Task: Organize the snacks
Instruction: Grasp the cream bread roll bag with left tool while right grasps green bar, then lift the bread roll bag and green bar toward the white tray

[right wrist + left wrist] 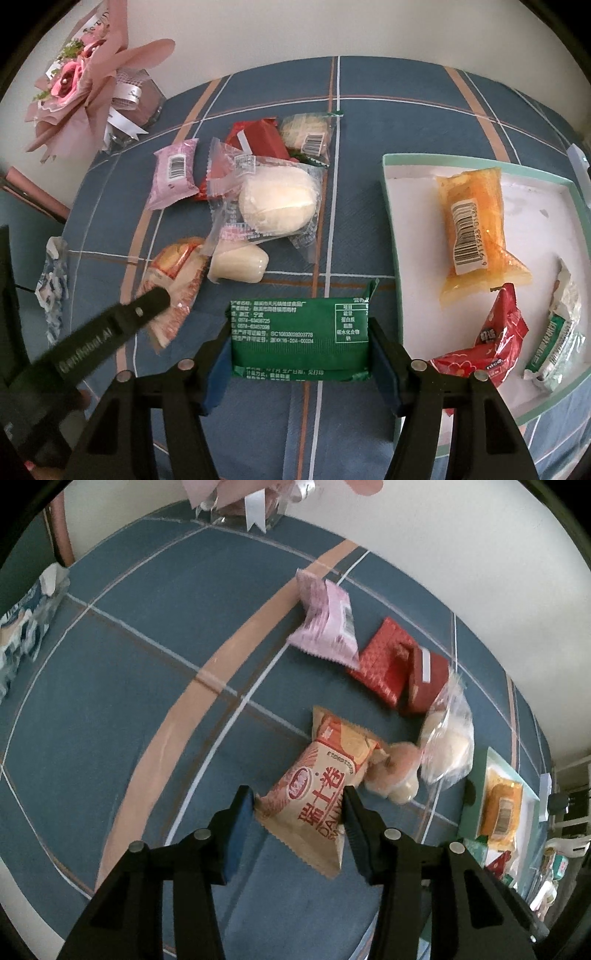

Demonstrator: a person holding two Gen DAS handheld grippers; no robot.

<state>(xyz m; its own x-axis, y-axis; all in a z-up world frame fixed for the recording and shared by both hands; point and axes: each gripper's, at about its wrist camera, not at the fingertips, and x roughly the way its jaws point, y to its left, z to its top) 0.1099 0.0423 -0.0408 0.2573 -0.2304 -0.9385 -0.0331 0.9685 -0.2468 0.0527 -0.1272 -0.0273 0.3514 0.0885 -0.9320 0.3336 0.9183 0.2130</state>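
My left gripper (297, 797) is shut on a tan and orange Swiss-roll packet (317, 775), with both blue pads pressed on its sides. The right wrist view shows that same packet (177, 273) under the left gripper's black finger (147, 302). A dark green snack packet (299, 332) sits crosswise in my right gripper (299, 326), which is shut on it just left of the white tray (388, 192). Loose snacks lie piled beyond: a pink packet (173, 173), a red box (258, 140) and clear-wrapped white buns (277, 203).
The teal-rimmed tray holds an orange packet (472, 229), a red packet (491, 343) and a green-white packet (557, 332). A pink bouquet (74, 85) stands at the far left by the wall. A blue-white wrapper (55, 284) lies at the checked cloth's left edge.
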